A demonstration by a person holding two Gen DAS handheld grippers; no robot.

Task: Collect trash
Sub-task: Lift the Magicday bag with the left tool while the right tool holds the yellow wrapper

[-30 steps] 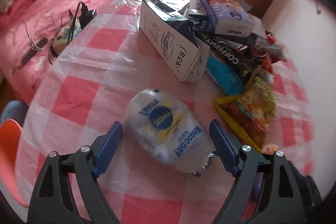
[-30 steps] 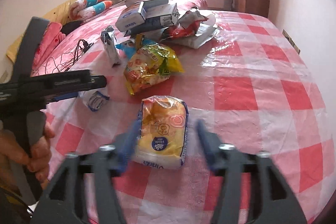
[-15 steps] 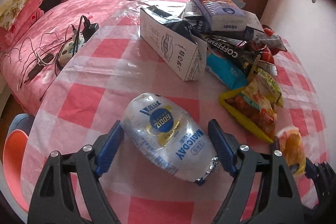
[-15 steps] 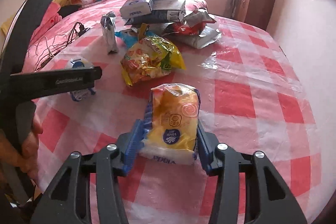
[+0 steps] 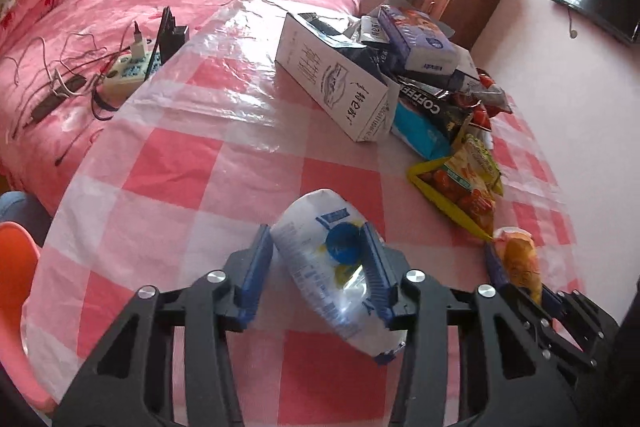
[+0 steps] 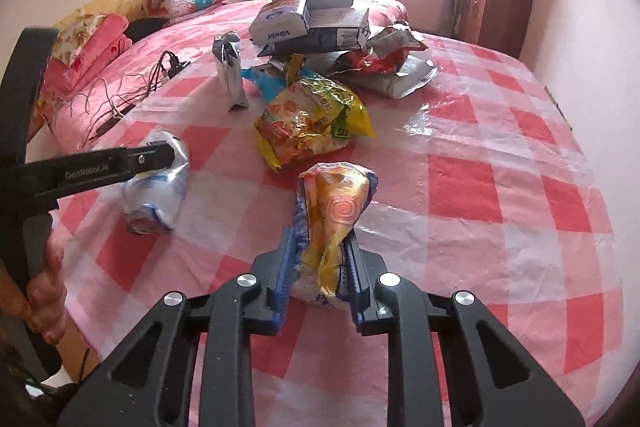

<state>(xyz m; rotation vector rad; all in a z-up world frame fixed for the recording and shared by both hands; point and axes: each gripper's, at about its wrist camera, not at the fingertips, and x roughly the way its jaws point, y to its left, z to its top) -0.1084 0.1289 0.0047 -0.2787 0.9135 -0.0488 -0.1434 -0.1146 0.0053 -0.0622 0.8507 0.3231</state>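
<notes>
On the pink-checked table (image 5: 180,163), my left gripper (image 5: 317,229) has its blue pads pressed on a white snack bag with a blue round label (image 5: 336,291); the jaws are closing and the bag bulges out in front of them. My right gripper (image 6: 326,227) is closing too, and squeezes a crumpled yellow bun bag (image 6: 338,199) between its pads. In the right wrist view the left gripper (image 6: 160,155) reaches in from the left over the white bag (image 6: 156,195). The yellow bag (image 5: 518,263) shows at the left wrist view's right edge.
A trash pile sits at the table's far side: a white carton (image 5: 340,87), a tissue pack (image 6: 280,23), a dark coffee bag (image 5: 432,107), a yellow-red snack bag (image 6: 312,123) and an upright silver packet (image 6: 230,71). A power strip with cables (image 5: 124,75) lies on the bed. An orange chair (image 5: 16,267) stands at the left.
Both grippers went from wide open to closed on their bags. The left one slid forward around the white bag, which now sits squeezed and tilted. The yellow bag is crumpled narrow.
</notes>
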